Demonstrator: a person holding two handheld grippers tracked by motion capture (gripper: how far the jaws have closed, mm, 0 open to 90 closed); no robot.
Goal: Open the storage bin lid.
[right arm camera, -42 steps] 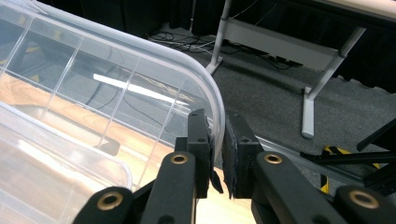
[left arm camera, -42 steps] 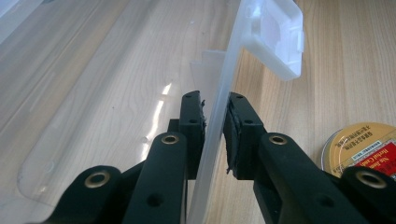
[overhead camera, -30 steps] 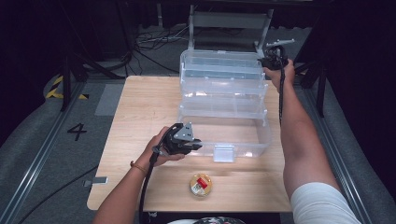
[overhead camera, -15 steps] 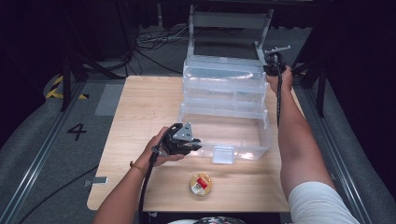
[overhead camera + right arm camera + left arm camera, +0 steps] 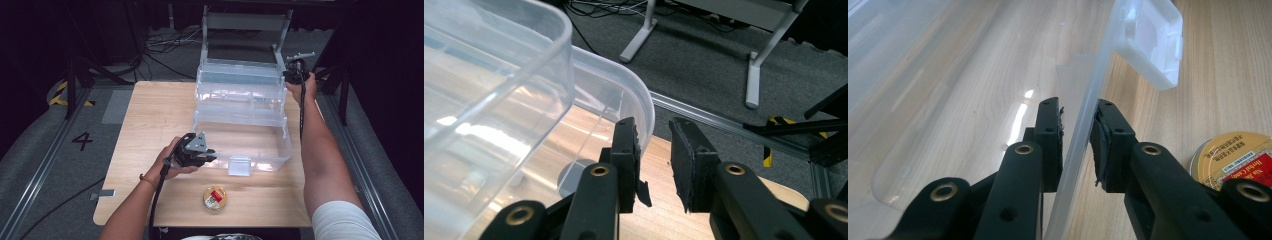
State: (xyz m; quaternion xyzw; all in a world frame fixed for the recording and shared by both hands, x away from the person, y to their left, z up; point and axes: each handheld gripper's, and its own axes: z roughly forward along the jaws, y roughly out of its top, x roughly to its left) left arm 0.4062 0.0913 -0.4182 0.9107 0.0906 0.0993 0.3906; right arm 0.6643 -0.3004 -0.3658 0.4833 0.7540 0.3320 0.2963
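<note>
A clear plastic box [image 5: 260, 162] with stepped upper trays [image 5: 240, 87] stands open on the wooden table [image 5: 150, 115]. My left gripper [image 5: 210, 157] is at the box's near left corner. In the left gripper view it [image 5: 1079, 115] is shut on the thin clear front wall [image 5: 1098, 65], left of the white latch [image 5: 1153, 40]. My right gripper [image 5: 291, 75] is at the far right corner by the top tray. There it [image 5: 653, 132] stands open with nothing between its jaws, just right of the curved tray rim [image 5: 644, 100].
A round yellow tin [image 5: 215, 198] with a red label lies near the table's front edge, also beside the left jaws [image 5: 1233, 160]. A grey metal stand [image 5: 245, 22] and cables sit on the floor behind the table. Floor rails run along both sides.
The right hand and the upper trays have shifted slightly downward in the high view. The left gripper has stayed on the front wall.
</note>
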